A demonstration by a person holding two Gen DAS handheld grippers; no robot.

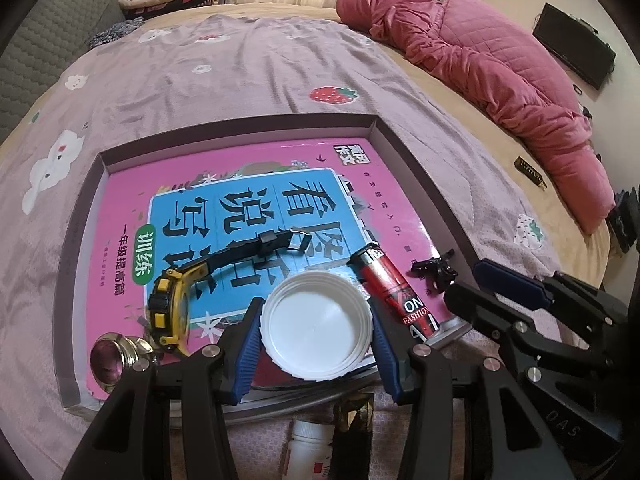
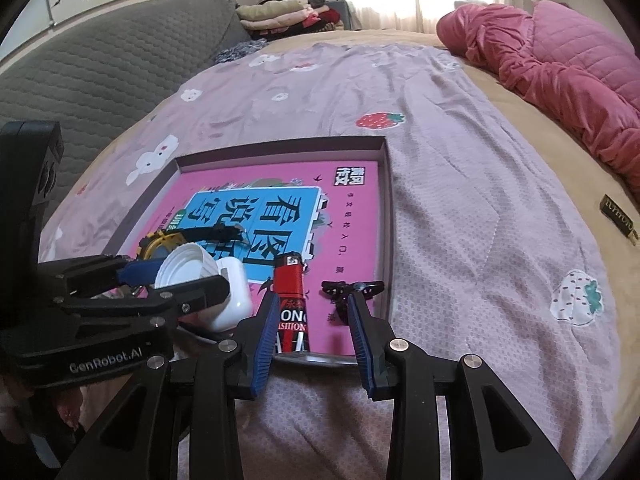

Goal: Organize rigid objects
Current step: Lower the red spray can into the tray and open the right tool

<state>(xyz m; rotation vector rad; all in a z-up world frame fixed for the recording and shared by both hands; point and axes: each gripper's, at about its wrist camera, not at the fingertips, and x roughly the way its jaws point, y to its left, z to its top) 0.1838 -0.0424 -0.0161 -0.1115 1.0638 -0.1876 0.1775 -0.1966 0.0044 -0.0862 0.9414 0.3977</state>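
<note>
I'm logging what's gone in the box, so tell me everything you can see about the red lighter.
The red lighter is a slim, glossy, plastic-looking cylinder with a black and metal head at its far end and white and black lettering on a darker lower half. It lies flat on the pink book inside the shallow box, near the front right corner, its base by the front rim. The white lid sits just left, the black clip just right. Neither gripper holds it.

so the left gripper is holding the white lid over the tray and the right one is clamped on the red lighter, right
Not quite. The left gripper does hold the white lid over the tray, but the right gripper is empty: in the right wrist view its jaws stand apart, and the red lighter lies in the tray.
</note>
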